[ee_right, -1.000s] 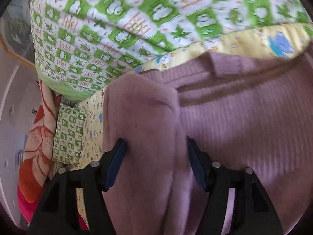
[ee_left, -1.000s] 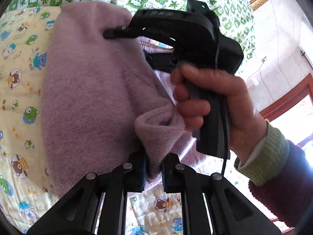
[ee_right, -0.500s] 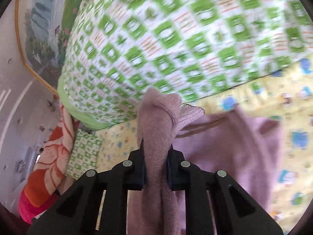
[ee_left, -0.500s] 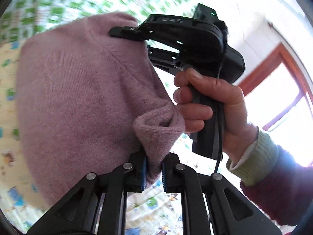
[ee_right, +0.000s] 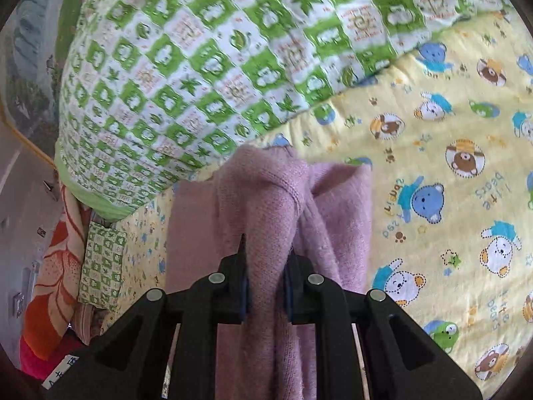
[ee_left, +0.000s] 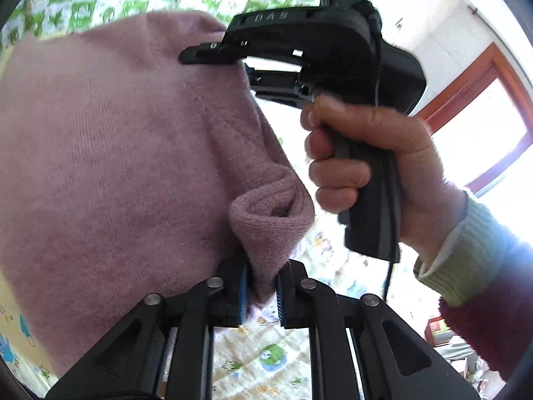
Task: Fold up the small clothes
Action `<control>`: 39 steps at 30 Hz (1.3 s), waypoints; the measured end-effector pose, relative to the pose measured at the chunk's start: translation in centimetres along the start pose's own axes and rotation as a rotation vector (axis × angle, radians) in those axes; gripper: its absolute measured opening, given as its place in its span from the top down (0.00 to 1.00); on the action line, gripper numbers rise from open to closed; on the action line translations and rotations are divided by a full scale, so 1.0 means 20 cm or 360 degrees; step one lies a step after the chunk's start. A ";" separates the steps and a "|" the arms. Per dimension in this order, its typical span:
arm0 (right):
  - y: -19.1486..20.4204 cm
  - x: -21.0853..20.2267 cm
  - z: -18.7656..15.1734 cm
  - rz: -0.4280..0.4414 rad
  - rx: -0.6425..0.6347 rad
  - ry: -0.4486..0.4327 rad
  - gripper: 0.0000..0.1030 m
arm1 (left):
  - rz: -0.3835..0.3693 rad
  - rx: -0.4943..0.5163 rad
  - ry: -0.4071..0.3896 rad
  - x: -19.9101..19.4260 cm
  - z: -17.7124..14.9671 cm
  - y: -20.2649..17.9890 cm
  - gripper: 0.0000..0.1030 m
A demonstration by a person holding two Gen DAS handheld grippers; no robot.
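While tongs pinch sweater, quilt behind

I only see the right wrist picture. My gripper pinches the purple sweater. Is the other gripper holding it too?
Observer: Yes. The left hand-held gripper is shut on a bunched edge of the sweater.
Child: Is anyone's hand there?
Observer: A hand grips the handle of the right hand-held gripper, which clamps the sweater's top edge.
Child: What else is there?
Observer: A bright window with a red-brown frame behind the hand.
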State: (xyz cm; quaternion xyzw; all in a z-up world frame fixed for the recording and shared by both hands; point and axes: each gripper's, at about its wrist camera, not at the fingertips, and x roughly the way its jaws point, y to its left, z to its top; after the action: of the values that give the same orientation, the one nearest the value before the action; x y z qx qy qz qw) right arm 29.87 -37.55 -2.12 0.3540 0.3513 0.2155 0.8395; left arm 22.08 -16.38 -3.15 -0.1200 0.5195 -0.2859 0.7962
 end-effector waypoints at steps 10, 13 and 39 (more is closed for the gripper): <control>-0.06 -0.16 0.00 -0.0087 0.0059 -0.0063 0.67 | -0.0152 -0.0020 -0.0001 -0.24 -0.04 0.05 0.47; -0.07 -0.25 0.04 -0.0148 0.0038 -0.0155 0.67 | -0.0161 -0.0048 -0.0084 -0.31 -0.02 0.08 0.39; -0.20 -0.05 0.25 -0.0309 0.0011 -0.0126 0.92 | -0.0026 0.0108 0.0174 0.27 -0.06 -0.24 0.40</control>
State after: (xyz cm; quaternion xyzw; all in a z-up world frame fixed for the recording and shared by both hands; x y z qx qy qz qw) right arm 33.26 -42.98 -2.08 0.3295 0.3512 0.1179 0.8685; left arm 21.07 -23.17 -5.41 -0.0814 0.5512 -0.3160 0.7679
